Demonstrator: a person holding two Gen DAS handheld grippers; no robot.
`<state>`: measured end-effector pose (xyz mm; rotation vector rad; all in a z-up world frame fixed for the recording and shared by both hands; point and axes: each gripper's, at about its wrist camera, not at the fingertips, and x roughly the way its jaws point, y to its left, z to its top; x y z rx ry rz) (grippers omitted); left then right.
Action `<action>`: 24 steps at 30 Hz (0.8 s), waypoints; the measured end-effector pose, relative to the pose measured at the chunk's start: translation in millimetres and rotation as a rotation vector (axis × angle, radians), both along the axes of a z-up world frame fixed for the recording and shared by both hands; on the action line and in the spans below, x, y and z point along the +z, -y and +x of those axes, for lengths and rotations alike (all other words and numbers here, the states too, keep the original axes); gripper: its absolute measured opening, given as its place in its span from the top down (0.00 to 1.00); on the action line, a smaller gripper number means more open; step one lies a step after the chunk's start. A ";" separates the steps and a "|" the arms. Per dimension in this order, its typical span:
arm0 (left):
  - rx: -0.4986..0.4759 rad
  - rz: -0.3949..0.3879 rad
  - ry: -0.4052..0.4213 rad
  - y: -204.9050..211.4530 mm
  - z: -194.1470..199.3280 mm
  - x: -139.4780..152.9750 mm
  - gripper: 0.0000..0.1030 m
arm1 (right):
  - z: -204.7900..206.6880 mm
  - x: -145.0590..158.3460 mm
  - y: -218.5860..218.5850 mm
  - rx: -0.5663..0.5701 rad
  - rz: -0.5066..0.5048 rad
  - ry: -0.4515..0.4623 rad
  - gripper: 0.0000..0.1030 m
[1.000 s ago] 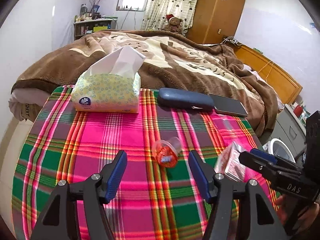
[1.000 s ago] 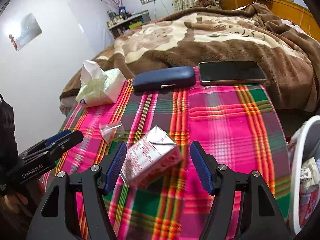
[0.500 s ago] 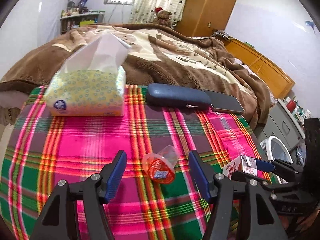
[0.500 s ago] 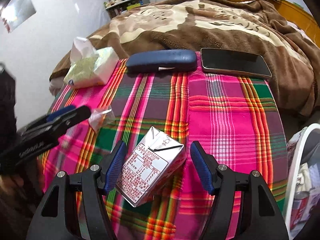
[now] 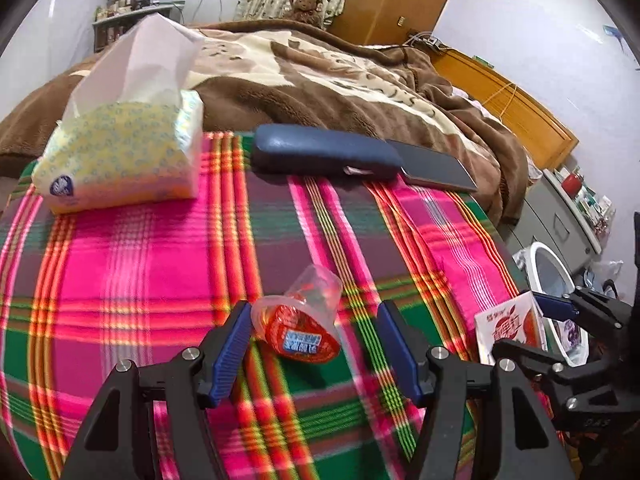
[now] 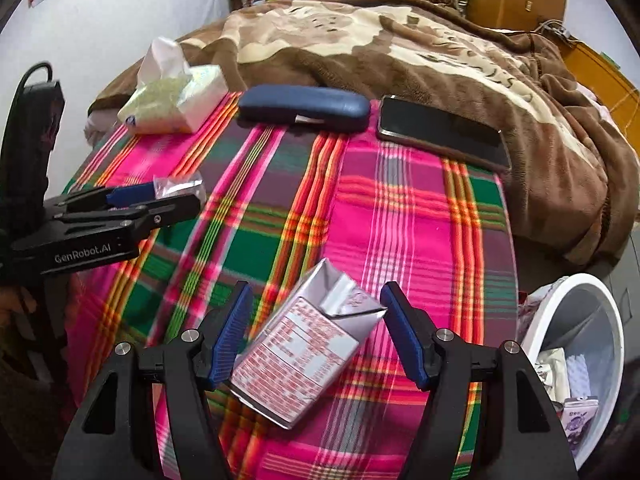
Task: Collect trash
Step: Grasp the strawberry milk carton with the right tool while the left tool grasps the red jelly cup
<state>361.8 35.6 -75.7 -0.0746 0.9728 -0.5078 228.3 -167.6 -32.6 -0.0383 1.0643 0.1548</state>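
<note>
A clear plastic cup with a red lid (image 5: 304,320) lies on its side on the plaid cloth (image 5: 140,280), between the fingers of my open left gripper (image 5: 314,346); it also shows in the right wrist view (image 6: 178,186). A silver drink carton with red print (image 6: 304,354) lies on the cloth between the fingers of my open right gripper (image 6: 316,336); it also shows in the left wrist view (image 5: 510,330). Neither gripper's jaws press on its item. A white trash bin (image 6: 580,360) with trash inside stands on the floor to the right.
A tissue pack (image 5: 120,160), a blue glasses case (image 5: 324,152) and a phone (image 5: 436,170) lie along the cloth's far edge. Behind them a brown blanket (image 5: 320,80) covers the bed. A grey cabinet (image 5: 560,220) stands at the right.
Both grippers have moved forward and lower. The cup now lies between the left fingers and the carton deeper between the right fingers. Both stay open.
</note>
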 end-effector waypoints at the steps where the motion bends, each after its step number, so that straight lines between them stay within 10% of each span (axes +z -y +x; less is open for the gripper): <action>1: -0.006 0.003 -0.013 2.0 -2.5 -1.5 0.38 | -1.5 -2.6 1.1 -0.004 -0.010 -0.006 0.36; 19: -0.022 0.085 0.027 19.6 -4.9 -4.9 0.38 | -19.6 -10.0 22.1 -0.039 0.151 0.043 0.41; 24: 0.018 0.085 0.027 17.7 -5.8 -3.6 0.57 | -22.2 -8.6 25.8 -0.046 0.190 0.065 0.46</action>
